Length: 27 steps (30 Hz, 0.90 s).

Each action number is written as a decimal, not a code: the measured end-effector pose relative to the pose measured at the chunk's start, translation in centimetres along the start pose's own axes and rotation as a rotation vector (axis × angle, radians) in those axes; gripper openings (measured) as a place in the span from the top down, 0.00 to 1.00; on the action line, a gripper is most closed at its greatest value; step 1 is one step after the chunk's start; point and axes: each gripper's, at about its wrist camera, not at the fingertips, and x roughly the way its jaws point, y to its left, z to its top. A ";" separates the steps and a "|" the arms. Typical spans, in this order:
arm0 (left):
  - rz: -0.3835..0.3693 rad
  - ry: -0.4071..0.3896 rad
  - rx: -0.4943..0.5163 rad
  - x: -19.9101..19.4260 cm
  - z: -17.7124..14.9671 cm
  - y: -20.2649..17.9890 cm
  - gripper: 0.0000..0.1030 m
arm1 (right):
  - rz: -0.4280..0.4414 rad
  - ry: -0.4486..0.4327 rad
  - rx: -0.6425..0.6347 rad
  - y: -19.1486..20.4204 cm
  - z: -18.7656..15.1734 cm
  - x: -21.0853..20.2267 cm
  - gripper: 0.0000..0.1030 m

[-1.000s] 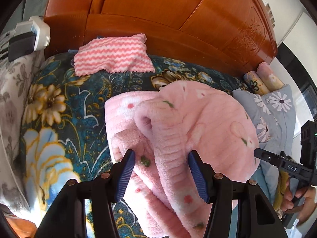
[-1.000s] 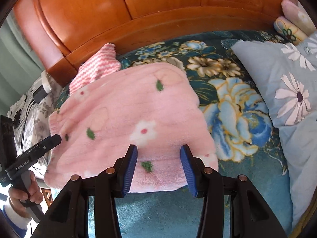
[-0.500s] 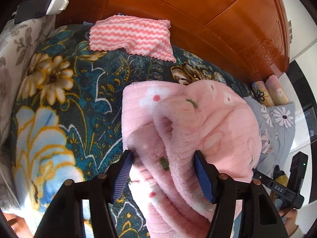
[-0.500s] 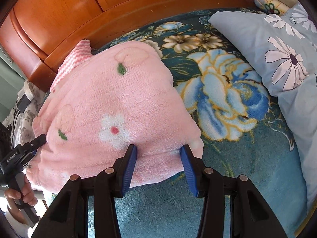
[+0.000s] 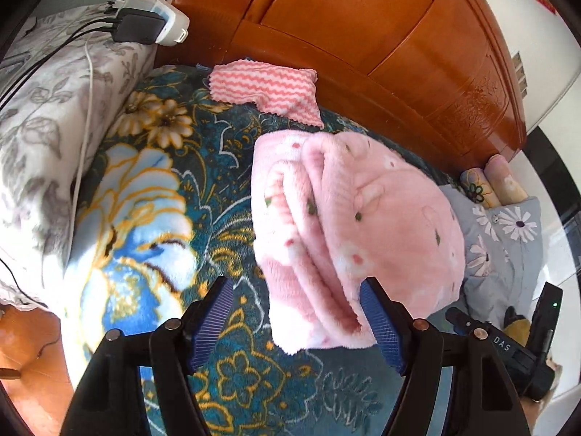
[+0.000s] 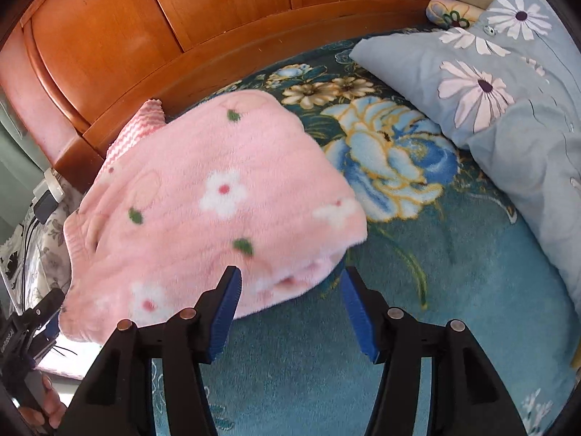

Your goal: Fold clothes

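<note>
The left gripper stood with its 2 blue pads spread apart, the near edge of the folded pink fleece garment lying between them against the right pad, on the floral blanket of the bed. The right gripper was likewise spread apart, the garment's near corner just ahead of and between its pads. Beyond the garment lay a pink zigzag cloth near the wooden headboard, with a grey daisy pillow well apart.
</note>
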 end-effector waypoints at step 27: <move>0.331 -0.031 0.266 4.2 -10.0 -2.7 0.00 | -0.075 -0.091 -0.296 5.7 -9.8 3.3 0.17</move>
